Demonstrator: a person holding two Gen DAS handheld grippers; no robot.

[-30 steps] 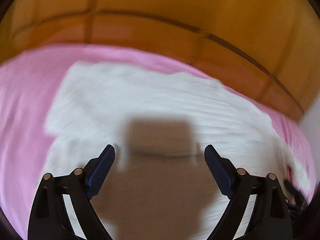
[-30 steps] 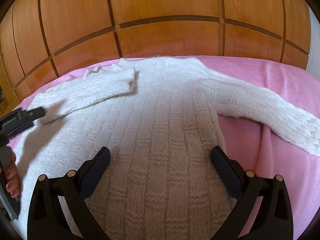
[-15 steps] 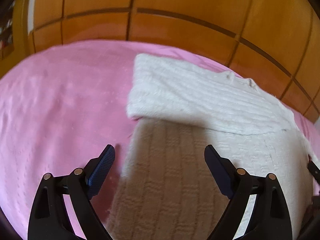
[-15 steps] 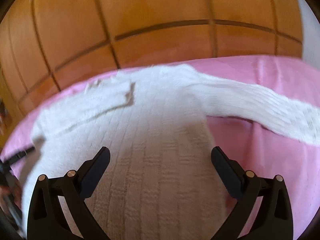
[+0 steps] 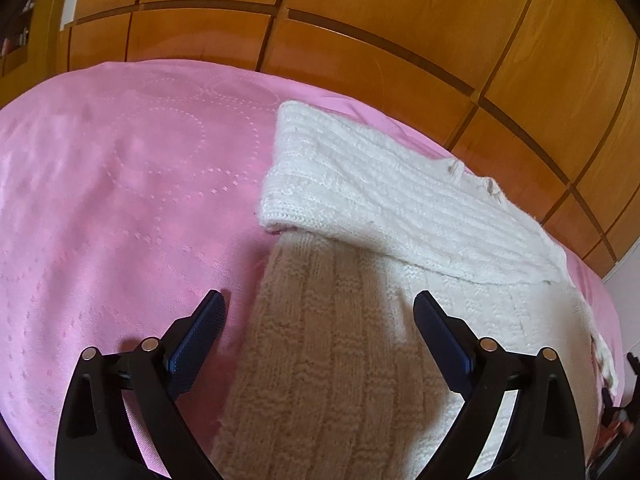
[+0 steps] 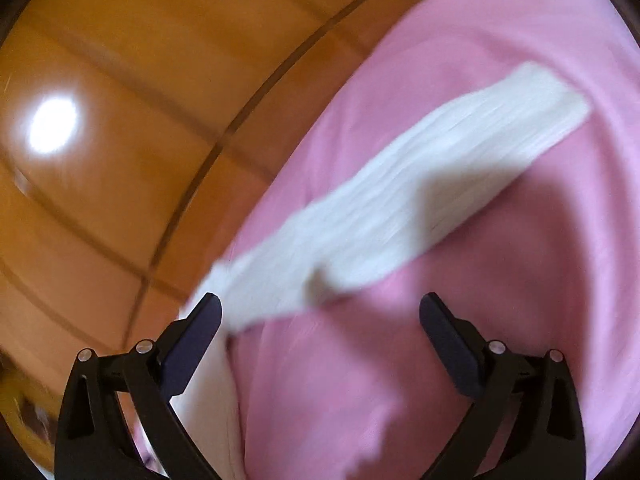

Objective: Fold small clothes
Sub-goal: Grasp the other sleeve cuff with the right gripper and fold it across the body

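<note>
White knitted sweater (image 5: pixel 360 320) spread flat on pink bedspread (image 5: pixel 120 200), wooden panelled wardrobe (image 5: pixel 400 40) behind. Left sleeve (image 5: pixel 380 200) folded across the chest, cuff end lying at the garment's left edge, presumably to narrow the outline ahead of the body folds. Left gripper (image 5: pixel 316 332) poised low over the sweater's left side edge, jaws wide apart and empty, straddling the border of knit and bedspread. Right sleeve (image 6: pixel 400 200) extended outward on the bedspread, not yet folded in; view blurred. Right gripper (image 6: pixel 320 332) aimed along that sleeve, jaws likewise wide and holding nothing, probably placed to take the sleeve next. Hem end of the sweater outside both views.
</note>
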